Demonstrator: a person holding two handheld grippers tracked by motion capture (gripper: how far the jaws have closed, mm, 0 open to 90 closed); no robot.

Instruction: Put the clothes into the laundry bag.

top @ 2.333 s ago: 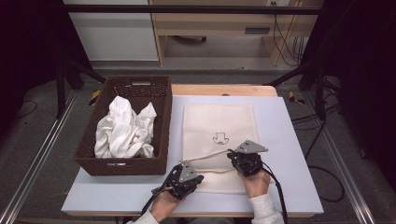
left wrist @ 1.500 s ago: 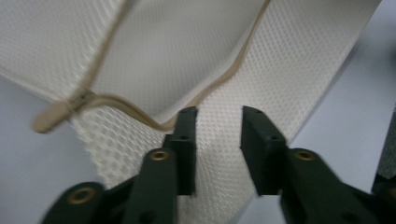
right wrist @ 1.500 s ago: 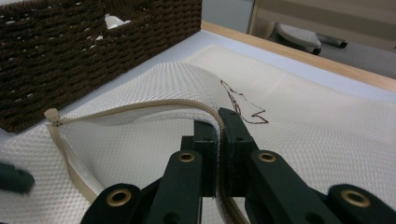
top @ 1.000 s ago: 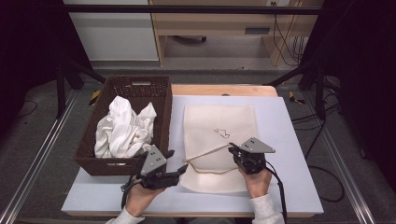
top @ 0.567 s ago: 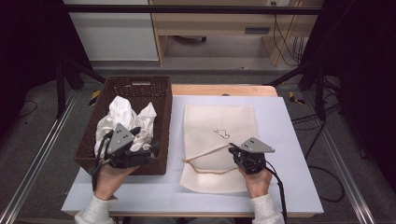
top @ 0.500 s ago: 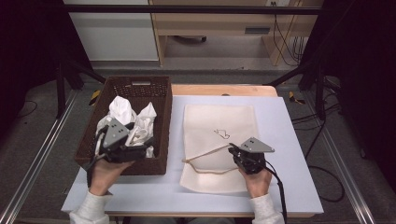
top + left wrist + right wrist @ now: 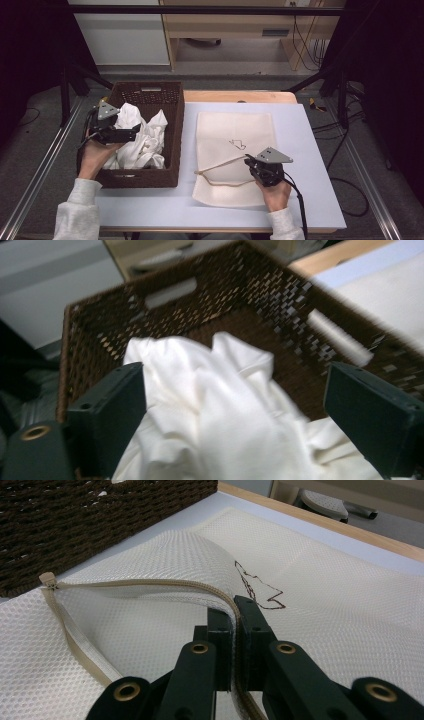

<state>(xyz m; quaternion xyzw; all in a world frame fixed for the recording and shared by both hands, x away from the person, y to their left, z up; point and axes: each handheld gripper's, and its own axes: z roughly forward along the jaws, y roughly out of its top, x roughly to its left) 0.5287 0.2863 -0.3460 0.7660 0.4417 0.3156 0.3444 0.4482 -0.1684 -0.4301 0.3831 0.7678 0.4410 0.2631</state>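
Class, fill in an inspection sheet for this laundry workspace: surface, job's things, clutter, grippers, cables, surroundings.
Surface: pale table top, wooden far edge.
Job's things: mesh laundry bag lying flat, zipper open; white garments in brown wicker basket.
Clutter: nothing seen.
Grippers: left gripper over the garments, jaws just opened wide, pressing nothing; right gripper shut on the bag's zipper edge, lifting it.
Cables: black cable trailing from the right gripper.
Surroundings: metal frame rails, floor cables, wooden furniture behind.
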